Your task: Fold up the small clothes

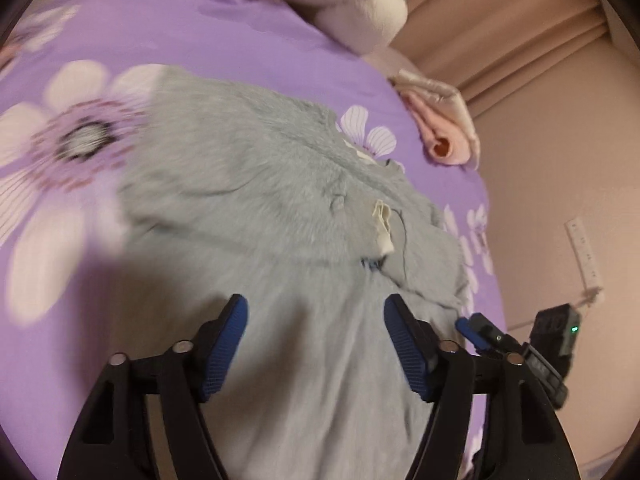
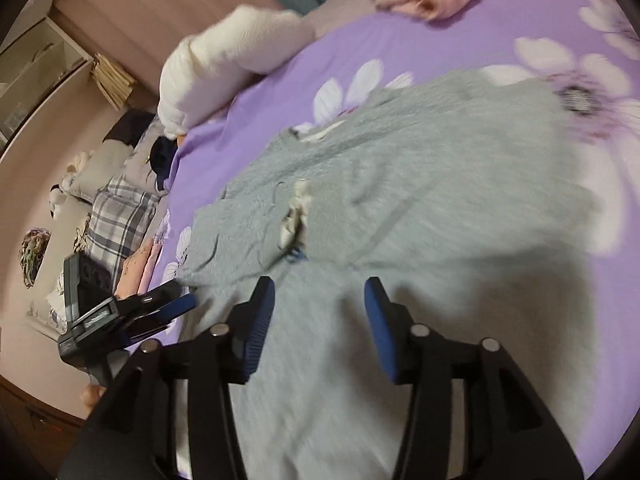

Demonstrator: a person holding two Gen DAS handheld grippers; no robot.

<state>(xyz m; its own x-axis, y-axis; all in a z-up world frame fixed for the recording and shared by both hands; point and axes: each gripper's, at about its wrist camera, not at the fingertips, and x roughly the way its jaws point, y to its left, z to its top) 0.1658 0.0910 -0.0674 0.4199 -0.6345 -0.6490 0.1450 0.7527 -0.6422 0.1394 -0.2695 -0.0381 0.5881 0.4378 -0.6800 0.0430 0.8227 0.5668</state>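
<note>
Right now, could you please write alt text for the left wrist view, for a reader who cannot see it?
A grey garment lies spread on a purple flowered bedsheet, and the left gripper is above it with its blue fingers open and empty. A cream tag shows on the garment, folded pink clothes lie at the bed's edge, and the right gripper enters at the right.

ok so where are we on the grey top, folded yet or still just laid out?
Laid out, not finished. Done: the grey top lies spread on the purple floral sheet, with its cream label showing; a folded pink garment sits at the bed's edge. In hand: nothing. The left tool and right tool both stand open above the fabric, not pinching it. Left: the folds themselves; the motion blur hides any crease.
</note>
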